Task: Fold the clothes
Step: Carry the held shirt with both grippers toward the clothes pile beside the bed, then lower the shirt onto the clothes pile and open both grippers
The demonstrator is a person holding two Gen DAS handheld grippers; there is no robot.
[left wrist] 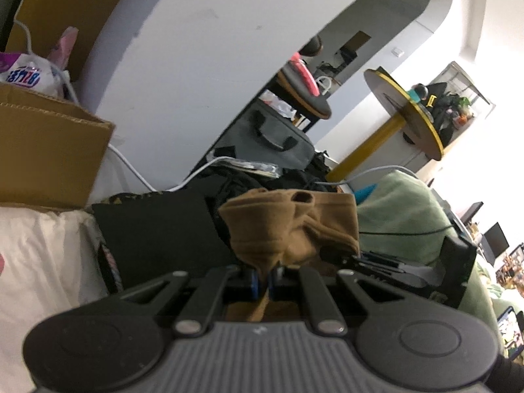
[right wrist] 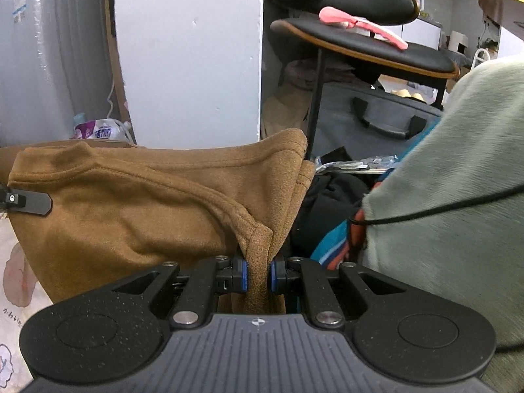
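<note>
Both tongs point(left wrist: 262, 283) point(right wrist: 258, 276) pinch the soft, seamed brown fleece garment point(right wrist: 131, 209)

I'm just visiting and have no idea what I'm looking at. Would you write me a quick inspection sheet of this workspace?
Surface: white printed bedding, mostly covered.
Job's things: brown garment, stretched between both grippers.
Clutter: cardboard box, black clothes pile, grey bag, green fleece blanket, pink item on a black stool.
Grippers: left gripper shut on the brown garment; right gripper shut on the brown garment.
Cables: white cable by the box; black cable across the blanket.
Surroundings: white wall, round yellow-edged table.
</note>
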